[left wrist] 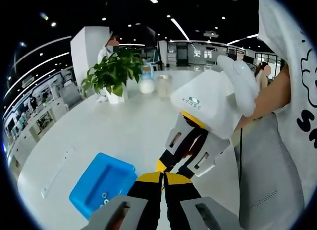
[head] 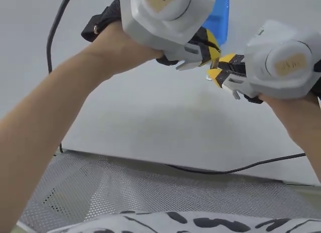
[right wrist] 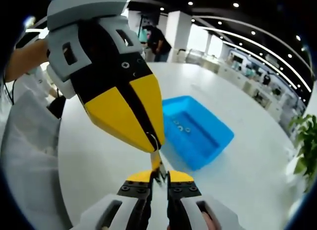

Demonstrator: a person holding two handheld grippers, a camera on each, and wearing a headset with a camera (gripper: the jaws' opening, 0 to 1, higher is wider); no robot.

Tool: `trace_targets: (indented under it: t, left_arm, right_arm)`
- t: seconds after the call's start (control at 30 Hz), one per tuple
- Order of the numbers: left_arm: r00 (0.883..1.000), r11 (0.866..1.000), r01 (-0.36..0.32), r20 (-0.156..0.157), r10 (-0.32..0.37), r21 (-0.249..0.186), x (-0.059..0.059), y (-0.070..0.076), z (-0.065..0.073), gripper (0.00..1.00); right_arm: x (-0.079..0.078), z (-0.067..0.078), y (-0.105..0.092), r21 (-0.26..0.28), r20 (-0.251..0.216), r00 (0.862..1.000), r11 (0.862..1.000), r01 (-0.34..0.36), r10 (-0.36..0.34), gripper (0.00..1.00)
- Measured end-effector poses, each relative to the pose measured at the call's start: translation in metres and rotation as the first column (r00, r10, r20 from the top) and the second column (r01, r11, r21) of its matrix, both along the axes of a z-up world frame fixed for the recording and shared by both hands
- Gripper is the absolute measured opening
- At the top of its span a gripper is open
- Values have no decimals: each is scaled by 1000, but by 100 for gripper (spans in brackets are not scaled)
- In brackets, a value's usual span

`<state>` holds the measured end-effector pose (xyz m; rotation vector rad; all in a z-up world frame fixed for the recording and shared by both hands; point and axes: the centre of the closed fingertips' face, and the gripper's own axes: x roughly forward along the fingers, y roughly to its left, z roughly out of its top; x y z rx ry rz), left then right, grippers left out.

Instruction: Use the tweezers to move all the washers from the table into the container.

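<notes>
- Left gripper [right wrist: 153,141], upper left, and right gripper [right wrist: 159,176], bottom centre: both jaw pairs pinched narrow on what appear to be the tweezers [right wrist: 156,160].
- Washers [right wrist: 181,127] lie inside the container [right wrist: 210,135], right of centre.
- Washers probably light, hard and slippery; nip one at its rim.

A shallow blue rectangular container [right wrist: 213,137] is sat flat on the white table [right wrist: 94,155], open side up. A few small washers [right wrist: 181,127] can be made out on its floor, bunched close together. The tweezers [right wrist: 156,163] are only seen as a thin sliver nipped in the right gripper [right wrist: 158,179].
</notes>
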<state>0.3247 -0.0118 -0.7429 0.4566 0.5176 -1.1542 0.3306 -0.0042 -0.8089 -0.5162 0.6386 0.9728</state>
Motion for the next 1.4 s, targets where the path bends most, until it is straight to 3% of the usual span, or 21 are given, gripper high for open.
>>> trace_targets:
  t: [0.73,1.2,1.4]
  left_arm:
    - [1000,1000,14,-25,-14,6,12,-8,-19,0]
    - [999,1000,9,-32,-10,-4,9,-7,-19,0]
    - [1000,1000,15,-26,-15,7,2,-7,-14,0]
  right_arm:
    - [0,-11,-4,7,-33,999,1000,18,-18,6]
    - [-1,-13,-4,21,-41,999,999,29,-28,5]
    - [-1,-13,-3,-9,-17,1000,1000,6,-6,5]
